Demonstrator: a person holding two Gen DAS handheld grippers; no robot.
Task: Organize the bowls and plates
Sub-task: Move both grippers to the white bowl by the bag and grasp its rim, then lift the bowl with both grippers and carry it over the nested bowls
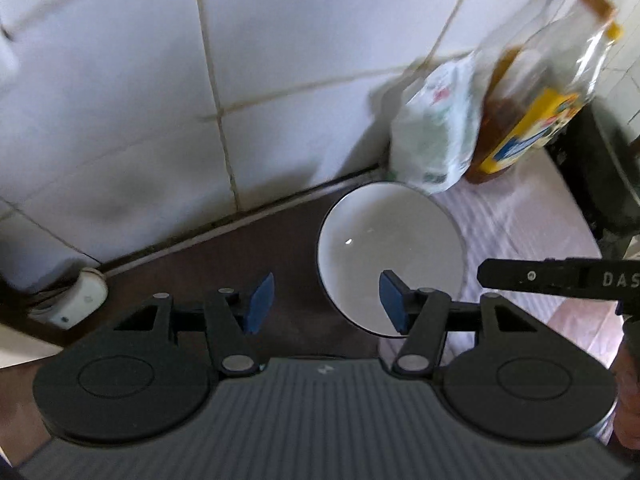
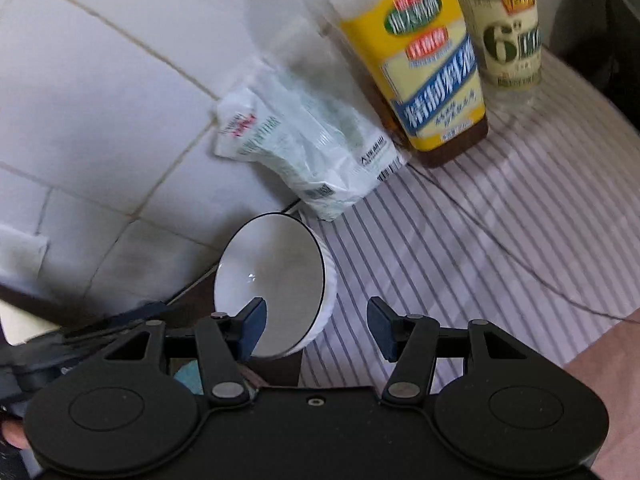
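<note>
A white bowl (image 1: 390, 256) with a dark rim sits on the worktop (image 1: 280, 240) near the tiled wall, at the edge of a striped cloth (image 2: 460, 248). Just behind it lie a plastic bag (image 2: 312, 148) and two bottles. Both the left tongs (image 1: 326, 304) and right tongs (image 2: 316, 326) hang spread, pinching nothing.

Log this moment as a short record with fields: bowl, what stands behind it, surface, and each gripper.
bowl: white bowl with a thin dark rim, empty, upright, at the edge of the striped cloth
behind bowl: plastic packet leaning on the tiled wall; yellow-label bottle and pale-label bottle to its right
left gripper: open, holding nothing, bowl ahead to its right
right gripper: open, holding nothing, bowl by its left finger; contact cannot be told
</note>
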